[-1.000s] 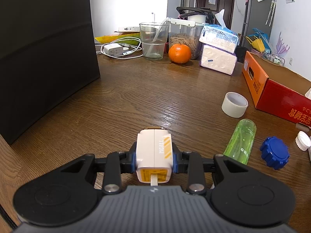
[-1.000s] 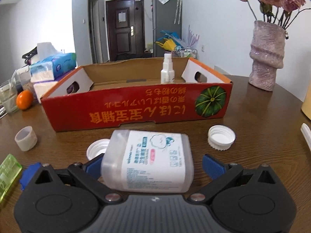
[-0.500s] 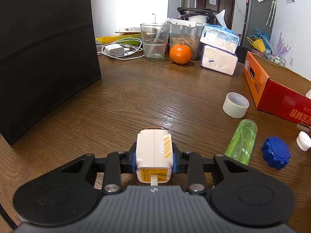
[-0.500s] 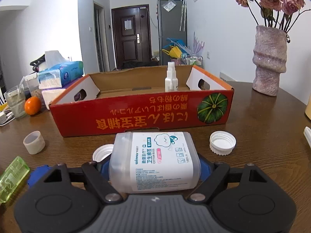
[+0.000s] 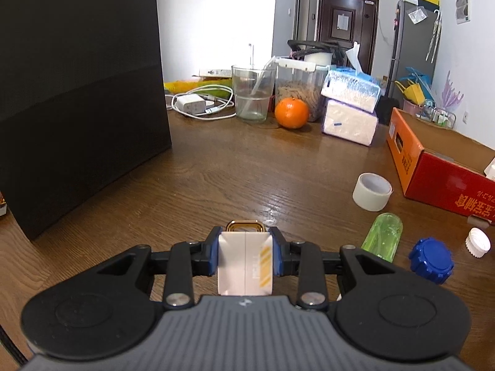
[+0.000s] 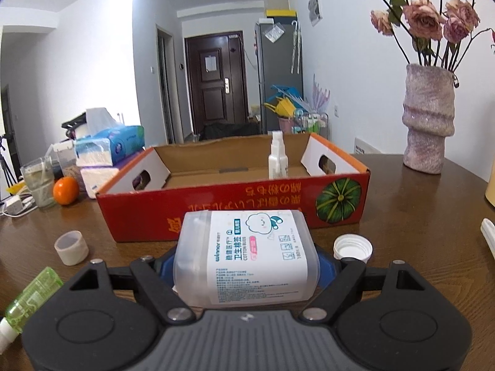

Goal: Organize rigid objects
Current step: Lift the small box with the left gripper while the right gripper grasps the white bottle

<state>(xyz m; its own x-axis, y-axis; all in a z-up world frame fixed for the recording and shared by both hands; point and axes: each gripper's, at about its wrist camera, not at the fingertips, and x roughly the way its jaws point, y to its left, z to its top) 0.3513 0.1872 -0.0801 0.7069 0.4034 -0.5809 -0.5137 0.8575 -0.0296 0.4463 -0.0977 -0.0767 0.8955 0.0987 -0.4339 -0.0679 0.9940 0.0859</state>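
Box (image 6: pixel 235 185) lies at 12 o'clock from right gripper (image 6: pixel 246 266), nearer it, clenched on tub (image 6: pixel 247 256); left gripper (image 5: pixel 246 256) grasps case (image 5: pixel 246 266).

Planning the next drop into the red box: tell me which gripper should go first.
Right. The right gripper, shut on the cotton bud box, directly faces the red box. The left gripper, holding the small white box, sees it off to its right.

1. Right gripper (image 6: pixel 246 262) clamps cotton-bud box (image 6: pixel 246 255), lifted above table (image 6: pixel 417 216).
2. Red cardboard tray (image 6: pixel 216 210) behind; white spray bottle (image 6: pixel 277 157) upright inside.
3. White cap (image 6: pixel 352 246) just right; tape roll (image 6: pixel 71 247), green bottle (image 6: pixel 31 296) left.
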